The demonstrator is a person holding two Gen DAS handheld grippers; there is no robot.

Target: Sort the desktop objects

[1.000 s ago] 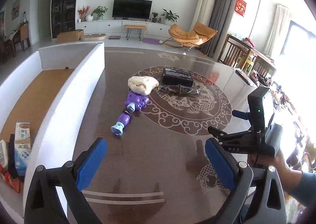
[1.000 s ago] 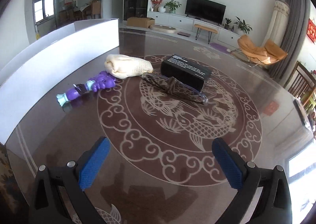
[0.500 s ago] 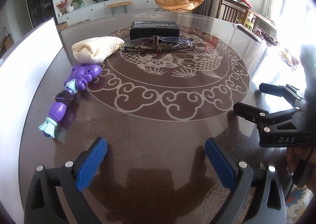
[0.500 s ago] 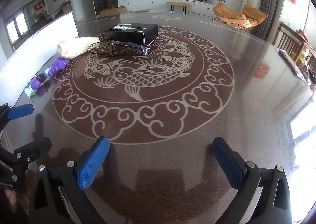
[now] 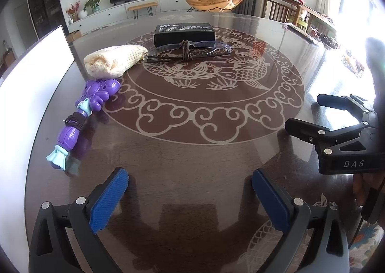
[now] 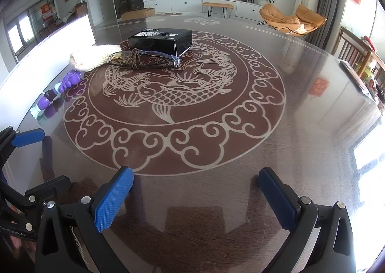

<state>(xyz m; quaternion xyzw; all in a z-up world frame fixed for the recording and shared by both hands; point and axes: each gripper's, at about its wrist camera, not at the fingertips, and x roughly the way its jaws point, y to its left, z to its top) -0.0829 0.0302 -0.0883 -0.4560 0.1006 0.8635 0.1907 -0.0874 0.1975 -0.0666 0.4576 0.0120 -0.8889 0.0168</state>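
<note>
Left wrist view: left gripper (image 5: 190, 192) spread wide, empty, above table (image 5: 192, 164). Four items ahead: one purple toy (image 5: 83, 114) at left, long axis running near-to-far, teal end nearest; one knit pouch (image 5: 113, 61); one pair of glasses (image 5: 190, 50) lying crosswise; one black box (image 5: 184, 32) behind them. Right wrist view: right gripper (image 6: 196, 191) likewise wide, empty; same four items at far left, box's long side angled.

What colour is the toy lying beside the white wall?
Purple toy with pale teal ends, clearest in the left wrist view.
</note>
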